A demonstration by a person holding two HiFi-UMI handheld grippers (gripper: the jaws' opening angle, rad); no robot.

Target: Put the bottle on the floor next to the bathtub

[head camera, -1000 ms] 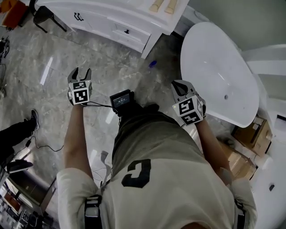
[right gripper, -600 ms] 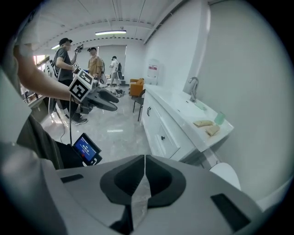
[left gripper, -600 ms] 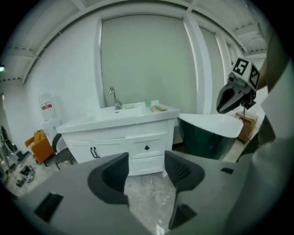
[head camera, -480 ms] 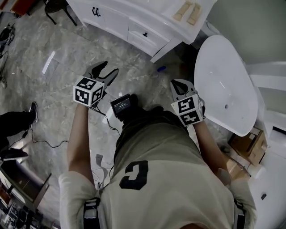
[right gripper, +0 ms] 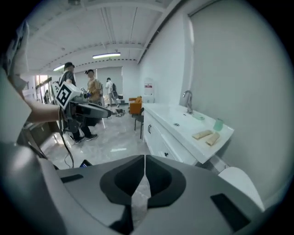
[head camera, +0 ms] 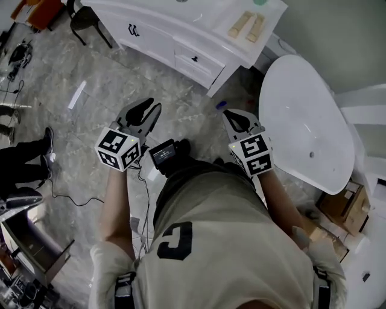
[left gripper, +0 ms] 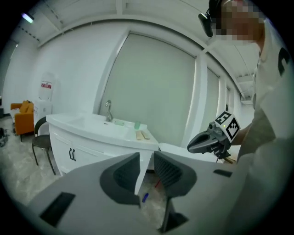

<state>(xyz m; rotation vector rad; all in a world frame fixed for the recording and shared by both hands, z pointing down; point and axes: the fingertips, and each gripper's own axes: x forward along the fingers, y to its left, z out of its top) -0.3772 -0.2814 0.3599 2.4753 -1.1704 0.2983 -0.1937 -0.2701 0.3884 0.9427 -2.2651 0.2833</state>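
Note:
A small blue bottle-like thing (head camera: pixel 221 105) lies on the marble floor between the vanity and the white bathtub (head camera: pixel 304 114). It also shows as a blue speck (left gripper: pixel 145 197) between my left jaws' outlines in the left gripper view. My left gripper (head camera: pixel 152 109) is held in the air over the floor, left of that thing. Its jaws are closing with nothing between them, and a narrow gap still shows at the tips (left gripper: pixel 146 155). My right gripper (head camera: pixel 231 114) hovers just below the blue thing, beside the tub, shut and empty (right gripper: pixel 144 160).
A white vanity (head camera: pixel 181 36) with a sink, a green cup and two tan bars stands ahead. A dark chair (head camera: pixel 84 18) is at its left. A person's legs and shoe (head camera: pixel 24 166) and a cable (head camera: pixel 60 196) are at the left. Cardboard boxes (head camera: pixel 344 208) sit behind the tub.
My left gripper has swung forward and turned towards the right, and its fingers stand closer together. My right gripper has edged forward towards the blue thing. The head view has shifted.

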